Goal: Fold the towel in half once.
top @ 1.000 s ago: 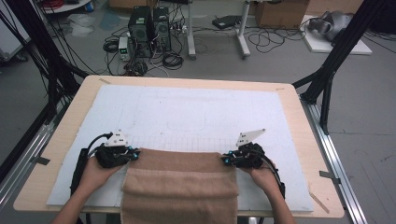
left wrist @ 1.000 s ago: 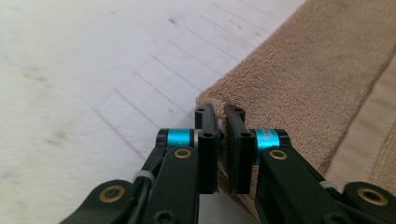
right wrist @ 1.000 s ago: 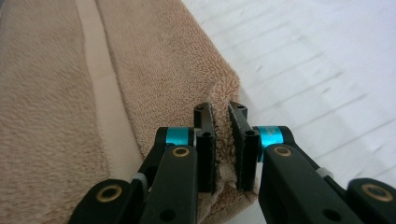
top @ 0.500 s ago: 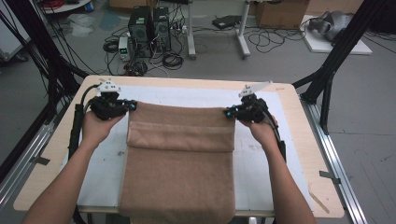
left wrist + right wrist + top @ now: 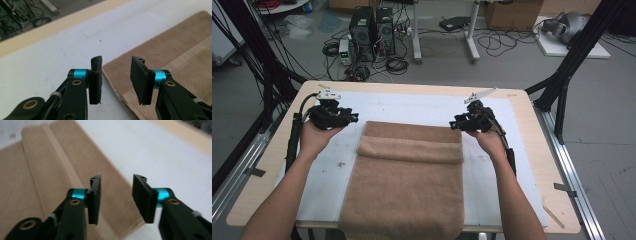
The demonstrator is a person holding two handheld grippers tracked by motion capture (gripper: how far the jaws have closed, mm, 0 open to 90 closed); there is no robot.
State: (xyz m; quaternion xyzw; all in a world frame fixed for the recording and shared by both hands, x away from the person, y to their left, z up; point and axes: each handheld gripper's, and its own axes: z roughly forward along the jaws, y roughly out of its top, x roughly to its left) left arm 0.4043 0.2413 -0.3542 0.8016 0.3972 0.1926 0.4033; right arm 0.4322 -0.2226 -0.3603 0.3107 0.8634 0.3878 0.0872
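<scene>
— Where's the towel [image 5: 409,175] now?
— Flat on the counter [image 5: 522,150], between both claws, far edge folded over.
— The left claw [image 5: 116,75]?
— Jaws just opened, nothing gripped — towel corner beneath.
— The right claw [image 5: 117,195]?
— Likewise parted, empty above its corner.

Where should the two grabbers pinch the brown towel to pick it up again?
Probably at the two far corners of the brown towel, one for the left gripper and one for the right gripper, each coming in from its own side. The towel lies flat there with thin edges, and both grippers hover open, nothing between their jaws.
</scene>
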